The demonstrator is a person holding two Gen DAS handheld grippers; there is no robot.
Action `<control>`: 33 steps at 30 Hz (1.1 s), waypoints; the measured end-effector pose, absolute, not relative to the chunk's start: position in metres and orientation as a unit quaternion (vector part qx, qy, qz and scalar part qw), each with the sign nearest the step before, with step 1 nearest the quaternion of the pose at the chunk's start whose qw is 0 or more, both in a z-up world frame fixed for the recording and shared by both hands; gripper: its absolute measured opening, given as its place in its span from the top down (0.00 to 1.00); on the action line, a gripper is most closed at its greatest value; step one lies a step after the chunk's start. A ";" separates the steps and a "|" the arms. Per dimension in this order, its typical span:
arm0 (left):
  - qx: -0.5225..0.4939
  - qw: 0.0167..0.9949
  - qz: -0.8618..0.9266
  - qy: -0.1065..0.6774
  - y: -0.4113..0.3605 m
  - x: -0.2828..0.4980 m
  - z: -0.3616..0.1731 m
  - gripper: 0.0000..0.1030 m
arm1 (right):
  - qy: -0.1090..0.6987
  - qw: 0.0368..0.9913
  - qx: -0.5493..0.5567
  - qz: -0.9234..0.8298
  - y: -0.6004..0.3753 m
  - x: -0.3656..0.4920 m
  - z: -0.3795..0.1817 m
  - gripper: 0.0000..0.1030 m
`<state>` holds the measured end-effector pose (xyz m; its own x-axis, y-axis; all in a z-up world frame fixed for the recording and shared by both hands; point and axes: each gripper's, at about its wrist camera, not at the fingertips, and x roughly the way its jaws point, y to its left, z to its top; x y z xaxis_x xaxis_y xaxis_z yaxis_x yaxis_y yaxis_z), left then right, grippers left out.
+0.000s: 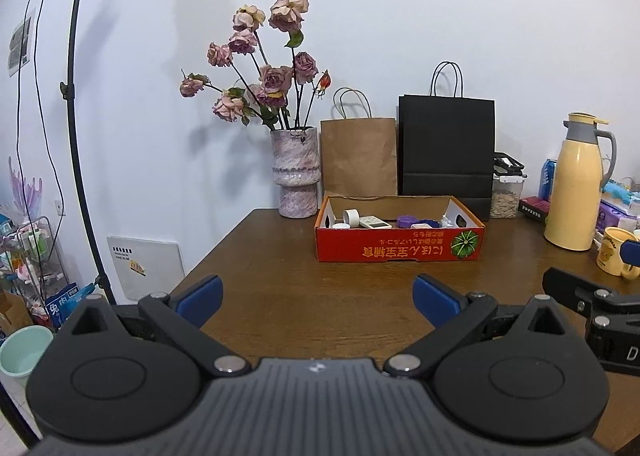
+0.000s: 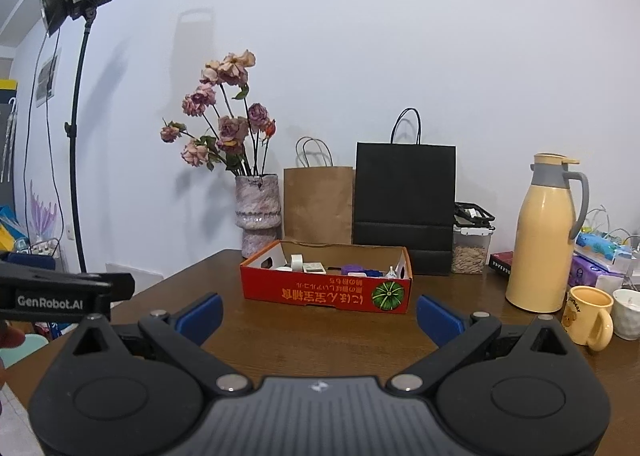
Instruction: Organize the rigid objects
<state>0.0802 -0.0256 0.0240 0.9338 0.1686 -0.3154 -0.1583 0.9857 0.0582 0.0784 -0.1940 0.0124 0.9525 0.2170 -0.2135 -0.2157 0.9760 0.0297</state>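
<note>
A red cardboard box [image 1: 400,250] [image 2: 326,292] sits on the brown wooden table [image 1: 288,296] [image 2: 320,340], toward its far side. Inside lie a white tape roll [image 1: 351,217] [image 2: 296,261], a white flat device [image 1: 374,222] [image 2: 314,267], a purple lid [image 1: 408,221] [image 2: 352,269] and other small pieces. My left gripper [image 1: 318,298] hovers open above the near table, its blue pads wide apart with nothing between. My right gripper [image 2: 319,316] is open too, also short of the box and holding nothing.
A vase of dried roses [image 1: 298,172], a brown paper bag [image 1: 358,156] and a black paper bag [image 1: 446,148] stand behind the box. A yellow thermos [image 2: 546,232], a yellow mug [image 2: 590,320], a grain jar [image 2: 470,252] and boxes crowd the right. A lamp stand [image 1: 74,136] rises left.
</note>
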 end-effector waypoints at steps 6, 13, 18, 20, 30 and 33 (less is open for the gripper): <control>0.017 0.983 0.082 0.161 -0.027 0.076 0.022 0.00 | 0.106 0.988 0.004 0.110 -0.195 0.074 0.012 0.00; 0.016 0.983 0.084 0.164 -0.027 0.075 0.021 0.00 | 0.110 0.988 0.003 0.111 -0.193 0.076 0.011 0.00; 0.016 0.983 0.084 0.164 -0.027 0.075 0.020 0.00 | 0.110 0.988 0.003 0.112 -0.192 0.078 0.011 0.00; 0.016 0.983 0.084 0.164 -0.027 0.075 0.020 0.00 | 0.109 0.988 0.002 0.112 -0.192 0.078 0.011 0.00; 0.016 0.983 0.084 0.165 -0.027 0.075 0.020 0.00 | 0.109 0.988 0.002 0.112 -0.191 0.077 0.011 0.00; 0.016 0.983 0.084 0.164 -0.027 0.075 0.020 0.00 | 0.109 0.988 0.002 0.112 -0.191 0.078 0.011 0.00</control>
<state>0.0745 -0.0273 0.0201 0.9321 0.1696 -0.3201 -0.1589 0.9855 0.0595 0.0775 -0.1912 0.0109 0.9510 0.2215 -0.2156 -0.2207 0.9749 0.0284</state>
